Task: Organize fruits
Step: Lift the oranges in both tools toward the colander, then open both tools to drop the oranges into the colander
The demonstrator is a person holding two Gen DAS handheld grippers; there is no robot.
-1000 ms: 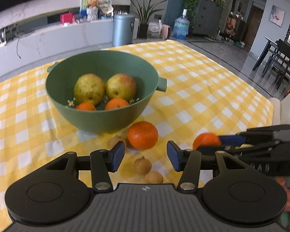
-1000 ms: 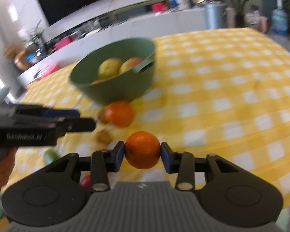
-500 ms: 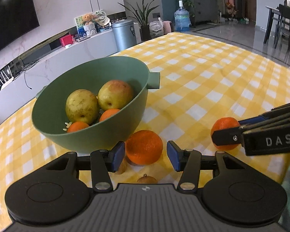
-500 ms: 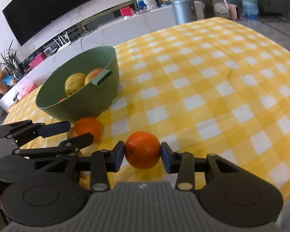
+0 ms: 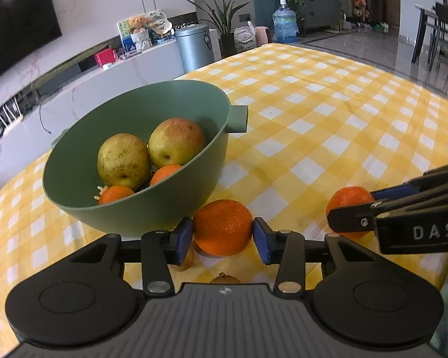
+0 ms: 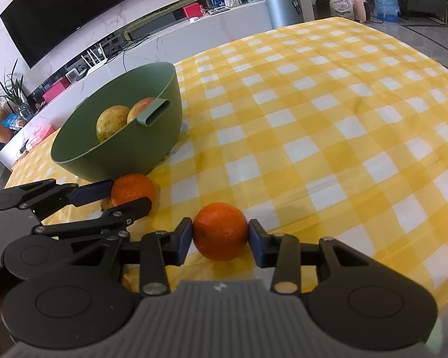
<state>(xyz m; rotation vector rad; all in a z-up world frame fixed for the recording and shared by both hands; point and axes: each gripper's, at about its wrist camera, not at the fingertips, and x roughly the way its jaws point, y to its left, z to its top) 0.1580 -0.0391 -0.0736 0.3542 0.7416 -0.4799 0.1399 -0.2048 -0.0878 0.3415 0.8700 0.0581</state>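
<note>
Bowl: green bowl (image 5: pixel 170 203) on the yellow checked tablecloth (image 5: pixel 328 125), toward the cloth's left side; far rim and one lug handle show, its base is hidden by the near wall.
Bowl contents: two pears (image 5: pixel 124 161), two small oranges (image 5: pixel 115 194) below them, both cut off by the near rim; pale bits beside them too small to name.
Left gripper (image 5: pixel 222 237): jaws closing around an orange (image 5: pixel 222 226) that sits on the cloth just in front of the bowl; left pad looks to touch the peel, a thin gap shows at the right pad.
Small brown fruits (image 5: pixel 225 279): near cloth edge, mostly hidden behind the left gripper's body; kind unclear.
Right gripper (image 6: pixel 219 238): clamped on a second orange (image 6: pixel 220 231), both pads pressed on its sides, low at the cloth; whether it rests on the cloth cannot be told.
Near edge: cloth's front edge hidden under both gripper bodies.
</note>
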